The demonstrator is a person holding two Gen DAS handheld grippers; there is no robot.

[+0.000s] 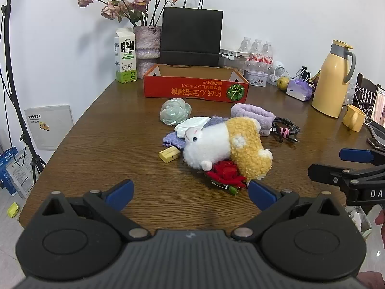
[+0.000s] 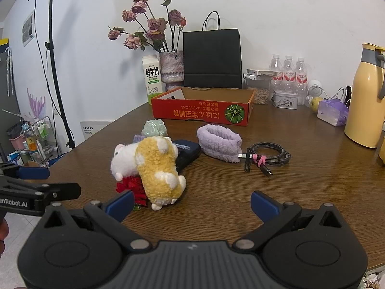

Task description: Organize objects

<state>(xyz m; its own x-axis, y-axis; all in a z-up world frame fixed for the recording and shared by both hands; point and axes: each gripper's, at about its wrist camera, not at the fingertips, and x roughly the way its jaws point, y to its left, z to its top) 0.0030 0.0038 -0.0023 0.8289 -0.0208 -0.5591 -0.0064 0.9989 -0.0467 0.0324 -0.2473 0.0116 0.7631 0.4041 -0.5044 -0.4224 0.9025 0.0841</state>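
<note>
Both the left hand-held gripper (image 1: 190, 192) and right hand-held gripper (image 2: 192, 203) gape wide and empty above the table (image 1: 108, 132) near edge; the plush toy (image 1: 223, 144) lies mid-table on what seems a red flower (image 1: 226, 174).

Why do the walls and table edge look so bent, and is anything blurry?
Left wrist view: the lens bows the table edge and darkens the corners, and the plush toy stays sharp. Right wrist view: same bending, and soft shadows lie behind the flowers.

Red flower (image 1: 226, 174) half under plush toy (image 1: 226, 144); yellow jug (image 2: 367, 96) cut by edge.
</note>
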